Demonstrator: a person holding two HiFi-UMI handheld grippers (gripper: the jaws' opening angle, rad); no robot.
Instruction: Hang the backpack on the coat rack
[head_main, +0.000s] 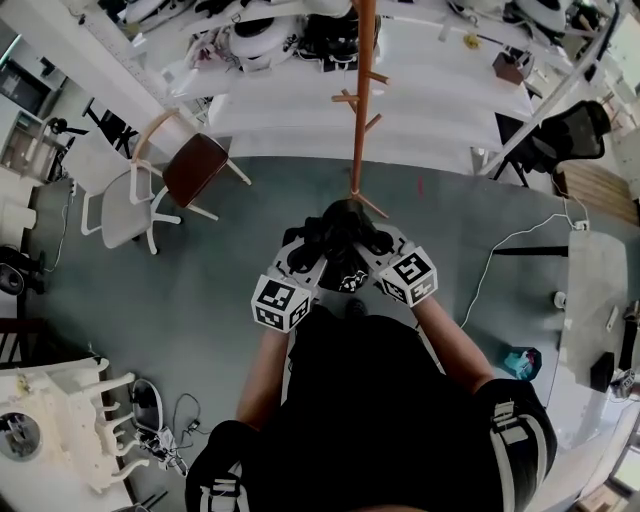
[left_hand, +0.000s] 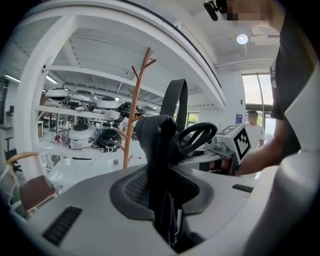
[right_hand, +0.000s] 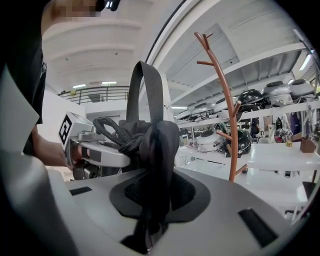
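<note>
The black backpack (head_main: 340, 243) hangs between my two grippers in front of the person's body, with its grey top loop (left_hand: 175, 99) standing up. My left gripper (head_main: 306, 252) is shut on a fold of its black fabric (left_hand: 161, 150). My right gripper (head_main: 376, 246) is shut on another fold (right_hand: 159, 150), close beside the left one. The wooden coat rack (head_main: 361, 100) stands just beyond the backpack, its pegs bare. It shows left of the fabric in the left gripper view (left_hand: 134, 110) and right of it in the right gripper view (right_hand: 226, 100).
A brown-seated chair (head_main: 195, 168) and a white chair (head_main: 115, 205) stand to the left. White tables (head_main: 420, 95) with round appliances lie behind the rack. A grey desk (head_main: 590, 290) and cables (head_main: 500, 255) are at the right. A person in white (left_hand: 255, 131) stands far off.
</note>
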